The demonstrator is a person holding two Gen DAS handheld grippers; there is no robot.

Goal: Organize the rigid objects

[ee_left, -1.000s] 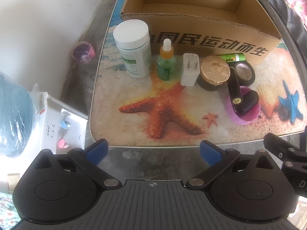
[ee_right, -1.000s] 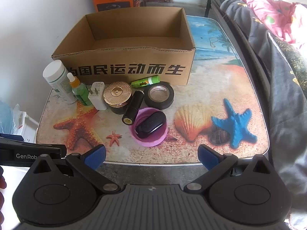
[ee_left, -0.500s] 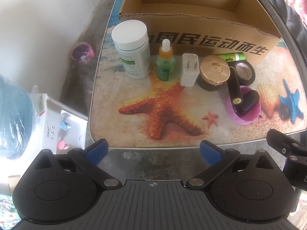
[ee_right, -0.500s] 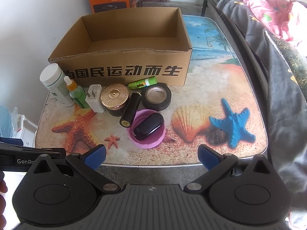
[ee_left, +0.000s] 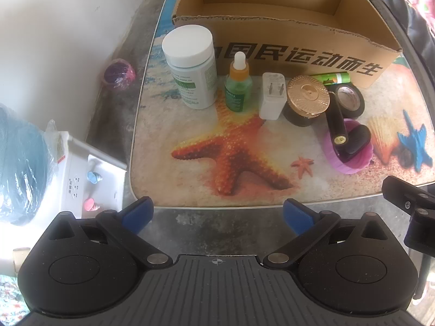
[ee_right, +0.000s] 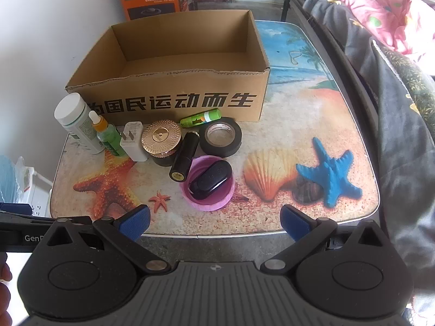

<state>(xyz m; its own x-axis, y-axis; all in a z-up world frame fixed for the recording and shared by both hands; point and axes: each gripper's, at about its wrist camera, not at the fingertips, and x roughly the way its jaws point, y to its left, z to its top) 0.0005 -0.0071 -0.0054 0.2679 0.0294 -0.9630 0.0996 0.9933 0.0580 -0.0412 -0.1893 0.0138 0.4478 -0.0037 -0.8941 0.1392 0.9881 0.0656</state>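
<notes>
Beach-print table (ee_right: 312, 125): black tube (ee_right: 185, 156) lengthwise toward cardboard box (ee_right: 176, 92).

So the open brown cardboard box (ee_right: 174, 81) sits at the back of the beach-print glass table (ee_right: 312, 125). Right in front of its printed wall there's a row, left to right: white-capped pill bottle (ee_right: 74, 122), green dropper bottle (ee_right: 107, 135), white plug adapter (ee_right: 132, 141), gold-lidded black jar (ee_right: 162, 141), black tape roll (ee_right: 220, 138). A green tube (ee_right: 200, 118) lies between tape and box. Nearer us, a black cylinder (ee_right: 185, 156) leans on a purple plastic bowl (ee_right: 208, 203) with a black oval case (ee_right: 210, 179) inside.
</notes>
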